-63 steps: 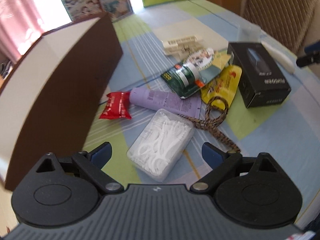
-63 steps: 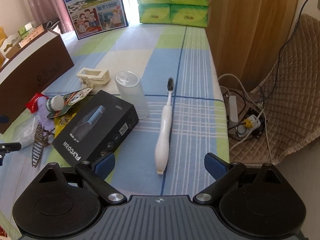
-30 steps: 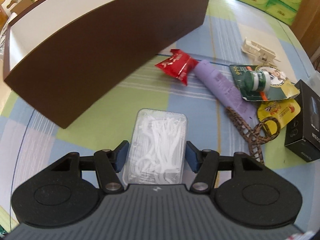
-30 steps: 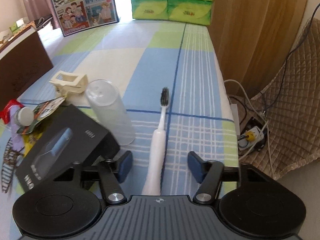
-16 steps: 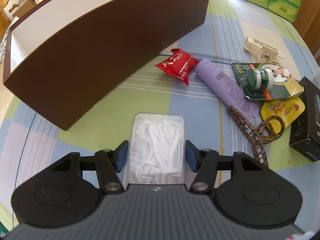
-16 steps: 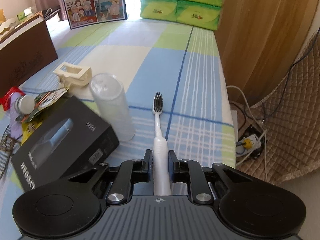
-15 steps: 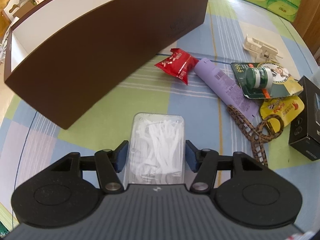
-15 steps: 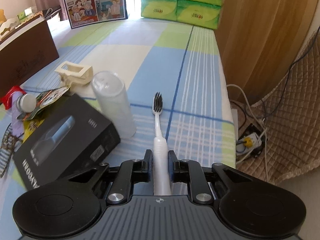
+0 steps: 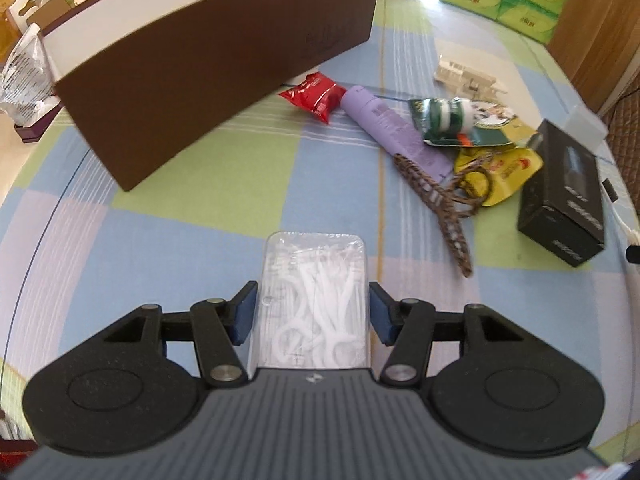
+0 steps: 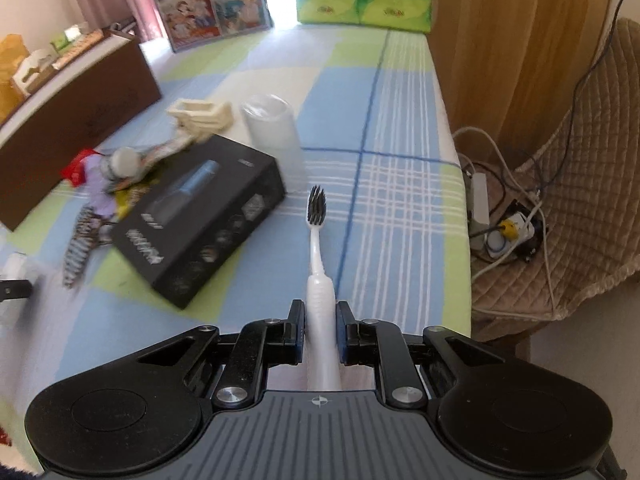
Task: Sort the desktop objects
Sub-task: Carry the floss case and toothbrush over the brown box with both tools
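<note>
Here, my left gripper (image 9: 313, 312) is clamped on the clear box of floss picks (image 9: 314, 300), its blue pads pressed against the two long sides; the box juts toward 12 o'clock over the checked tablecloth (image 9: 168, 232). My right gripper (image 10: 321, 328) is clenched on the handle of the white electric toothbrush (image 10: 318, 264), whose dark bristle head points to 12 o'clock.

In the left wrist view, the long brown storage box (image 9: 208, 68) runs from 10 to 12 o'clock, its near wall well apart from the floss box, with open cloth between them. At 1 to 2 o'clock lies the clutter: a red snack packet (image 9: 314, 94) touching the cap end of a purple tube (image 9: 394, 130), a green carded bottle (image 9: 452, 122), a yellow pouch (image 9: 504, 172), a braided brown strap (image 9: 436, 208) and a black product box (image 9: 564, 200).

In the right wrist view, that black box sits at 10 o'clock, just beside the toothbrush head, with a frosted plastic cup (image 10: 276, 136) behind it. The table edge (image 10: 456, 216) runs along 1 to 3 o'clock; the cloth between it and the toothbrush is bare.
</note>
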The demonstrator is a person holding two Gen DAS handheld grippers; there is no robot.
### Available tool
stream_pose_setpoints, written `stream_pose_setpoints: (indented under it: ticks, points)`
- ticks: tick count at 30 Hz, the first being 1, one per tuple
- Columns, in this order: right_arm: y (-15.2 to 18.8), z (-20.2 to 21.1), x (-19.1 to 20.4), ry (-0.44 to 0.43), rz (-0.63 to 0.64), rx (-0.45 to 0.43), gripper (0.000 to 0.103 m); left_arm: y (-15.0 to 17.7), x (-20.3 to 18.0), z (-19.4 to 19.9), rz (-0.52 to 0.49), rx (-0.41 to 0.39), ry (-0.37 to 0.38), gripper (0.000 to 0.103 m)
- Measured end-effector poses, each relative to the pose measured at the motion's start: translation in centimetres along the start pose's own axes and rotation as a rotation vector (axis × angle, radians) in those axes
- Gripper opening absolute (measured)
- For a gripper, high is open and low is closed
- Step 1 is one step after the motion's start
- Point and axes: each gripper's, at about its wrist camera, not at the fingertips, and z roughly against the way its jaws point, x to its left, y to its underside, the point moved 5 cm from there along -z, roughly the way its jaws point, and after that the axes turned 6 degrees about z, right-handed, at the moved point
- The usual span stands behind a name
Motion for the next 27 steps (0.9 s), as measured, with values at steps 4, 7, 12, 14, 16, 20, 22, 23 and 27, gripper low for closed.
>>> stream_pose_setpoints:
  ticks: [4, 7, 12, 14, 16, 20, 22, 23, 27]
  points:
    - [-0.8, 3.0, 1.8, -0.041, 0.028, -0.056, 0.012, 0.3, -0.1, 2.3, 0.021, -0.038, 0.024, 0.052]
    - [-1.5, 4.8, 3.8, -0.091, 0.056, -0.094, 0.012, 0.1, -0.2, 4.1, 0.027, -0.067, 0.034, 0.052]
    - [-3.0, 5.9, 8.2, -0.206, 0.096, -0.122, 0.012, -1.2, -0.6, 6.9, 0.013, -0.119, 0.073, 0.052]
    - [-3.9, 5.7, 10.4, -0.249, 0.123, -0.128, 0.012, -2.1, -0.6, 7.8, 0.005, -0.142, 0.084, 0.052]
    - [-5.0, 5.3, 12.4, -0.280, 0.150, -0.131, 0.012, -3.4, -0.3, 8.6, 0.000, -0.169, 0.100, 0.052]
    - [-8.4, 4.2, 16.5, -0.340, 0.210, -0.144, 0.012, -6.3, 0.8, 9.6, 0.009, -0.205, 0.113, 0.052]
    - [-10.4, 3.8, 18.5, -0.362, 0.247, -0.162, 0.012, -8.2, 1.8, 9.9, 0.024, -0.224, 0.109, 0.052]
    - [-11.5, 3.5, 19.7, -0.372, 0.267, -0.172, 0.012, -9.1, 2.2, 9.9, 0.032, -0.231, 0.110, 0.052]
    - [-16.1, 2.0, 23.5, -0.411, 0.332, -0.208, 0.013, -13.1, 4.2, 9.9, 0.060, -0.266, 0.100, 0.052]
